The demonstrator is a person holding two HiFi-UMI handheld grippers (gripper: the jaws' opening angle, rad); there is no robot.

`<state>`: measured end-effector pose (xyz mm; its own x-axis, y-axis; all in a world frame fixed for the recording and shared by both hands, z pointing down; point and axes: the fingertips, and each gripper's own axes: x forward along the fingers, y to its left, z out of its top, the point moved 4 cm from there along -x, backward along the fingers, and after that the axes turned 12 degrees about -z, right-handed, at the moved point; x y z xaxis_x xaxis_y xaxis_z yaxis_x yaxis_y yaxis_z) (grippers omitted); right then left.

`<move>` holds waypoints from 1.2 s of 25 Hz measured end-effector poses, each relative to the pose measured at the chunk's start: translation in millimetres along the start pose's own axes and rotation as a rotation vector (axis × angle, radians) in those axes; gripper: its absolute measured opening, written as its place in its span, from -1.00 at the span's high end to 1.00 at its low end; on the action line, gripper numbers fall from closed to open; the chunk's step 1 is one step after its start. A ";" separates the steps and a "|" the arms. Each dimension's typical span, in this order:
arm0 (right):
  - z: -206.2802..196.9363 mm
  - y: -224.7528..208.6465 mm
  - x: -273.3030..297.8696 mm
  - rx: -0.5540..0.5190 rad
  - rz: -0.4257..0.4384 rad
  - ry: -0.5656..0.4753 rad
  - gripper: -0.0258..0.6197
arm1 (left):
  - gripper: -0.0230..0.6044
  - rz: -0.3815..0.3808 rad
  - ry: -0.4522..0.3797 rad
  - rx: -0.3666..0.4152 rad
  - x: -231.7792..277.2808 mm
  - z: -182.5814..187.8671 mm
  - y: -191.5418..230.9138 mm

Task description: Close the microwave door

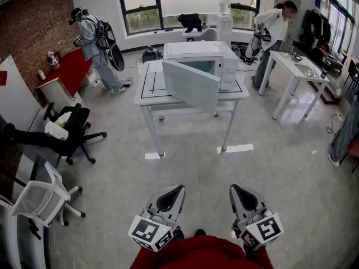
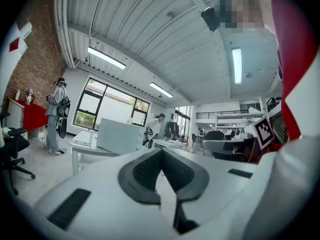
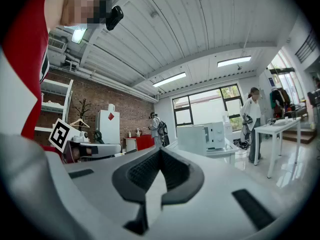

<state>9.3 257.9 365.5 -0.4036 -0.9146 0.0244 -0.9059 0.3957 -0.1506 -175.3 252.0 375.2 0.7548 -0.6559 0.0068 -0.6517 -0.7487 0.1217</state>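
The white microwave (image 1: 220, 60) stands on a white table (image 1: 147, 88) across the room. Its door (image 1: 190, 86) hangs wide open, swung out toward me and to the left. Both grippers are low in the head view, far short of the table. My left gripper (image 1: 179, 189) is shut with nothing in it, and my right gripper (image 1: 233, 188) beside it also shows its tips together and empty. In the left gripper view the shut gripper (image 2: 161, 151) points level at the door (image 2: 117, 136). In the right gripper view the gripper (image 3: 160, 150) faces the microwave (image 3: 216, 135).
Two office chairs (image 1: 73, 130) (image 1: 42, 200) stand at the left. One person (image 1: 92, 41) stands at the back left by a red cabinet, another (image 1: 272, 29) at the back right near a second white table (image 1: 300, 72). White tape marks (image 1: 235, 148) lie on the floor by the table legs.
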 end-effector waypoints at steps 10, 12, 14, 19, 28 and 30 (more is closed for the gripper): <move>-2.0 -4.4 -5.7 -0.003 0.010 0.006 0.88 | 0.89 0.000 0.003 -0.002 5.2 -4.6 -8.5; -1.2 -7.2 -6.2 -0.019 0.011 -0.004 0.88 | 0.90 0.001 0.006 -0.004 5.9 -4.6 -9.6; -0.5 -10.1 -6.8 -0.040 0.018 -0.027 0.88 | 0.89 0.004 0.008 -0.007 6.5 -5.7 -10.3; -9.7 -17.6 -10.0 -0.037 0.029 -0.015 0.88 | 0.89 0.002 0.018 -0.017 11.6 -13.4 -11.0; -14.2 -40.4 -20.9 0.001 0.020 0.036 0.88 | 0.89 0.007 0.036 0.014 32.3 -9.7 -18.8; -14.3 -45.9 -22.1 0.012 0.017 0.029 0.88 | 0.89 0.007 0.040 0.023 37.4 -9.8 -21.1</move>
<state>58.0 261.1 386.0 -0.4228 -0.9048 0.0505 -0.8973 0.4101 -0.1632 -132.5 244.3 382.6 0.7523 -0.6571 0.0477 -0.6582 -0.7464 0.0982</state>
